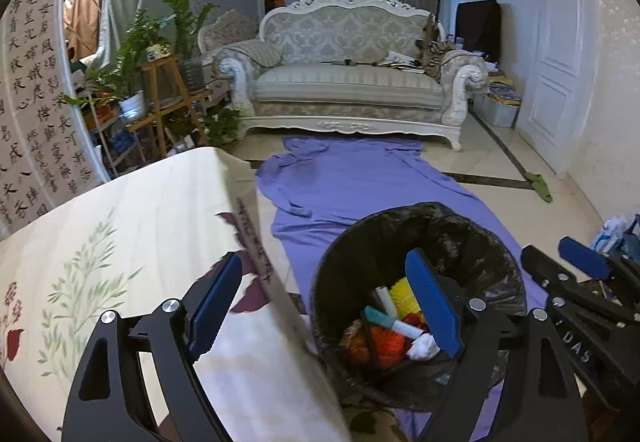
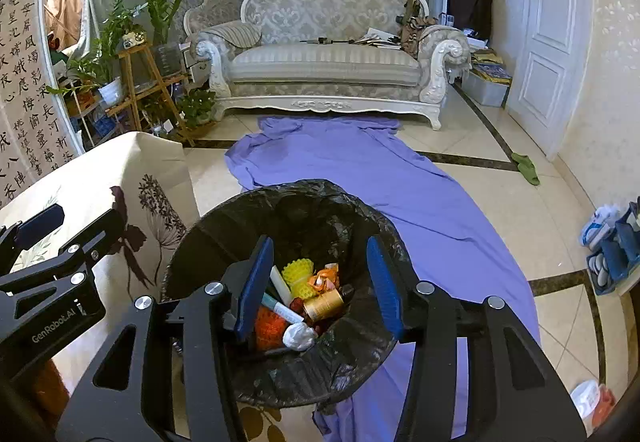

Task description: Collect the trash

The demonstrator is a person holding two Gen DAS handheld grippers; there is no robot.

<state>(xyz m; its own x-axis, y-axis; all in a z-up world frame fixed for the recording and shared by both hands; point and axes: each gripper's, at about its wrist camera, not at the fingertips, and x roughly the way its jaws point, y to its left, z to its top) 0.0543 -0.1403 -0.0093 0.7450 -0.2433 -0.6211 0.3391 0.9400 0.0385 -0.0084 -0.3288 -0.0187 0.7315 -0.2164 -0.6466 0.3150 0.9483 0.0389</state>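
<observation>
Across the room stands the ornate white carved sofa [image 2: 324,54] with its pale damask upholstery, and a long purple cloth [image 2: 400,194] runs over the tiled floor from the sofa's feet toward me. On my left is the worktop under a cream floral tablecloth [image 1: 132,242], its edge hanging just beside the bin.

The round trash bin lined with a black plastic bag [image 2: 304,210] stands on the near end of the purple cloth, directly below both of my tools. My right tool [image 2: 320,286] hangs over the bin's mouth, its blue-padded fingers spread wide apart with nothing between them. My left tool [image 1: 332,306] is likewise spread wide and empty; one finger sits over the tablecloth, the other over the bin.

The trash lies in the bottom of the bin: an orange mesh piece [image 2: 270,326], a yellow foam net sleeve [image 2: 298,274], a gold-coloured can [image 2: 324,304] lying on its side, a white tube with a teal end [image 2: 282,308], a crumpled white paper ball [image 2: 298,336] and a scrap of orange wrapper [image 2: 324,278]. They are heaped together, touching one another.
</observation>
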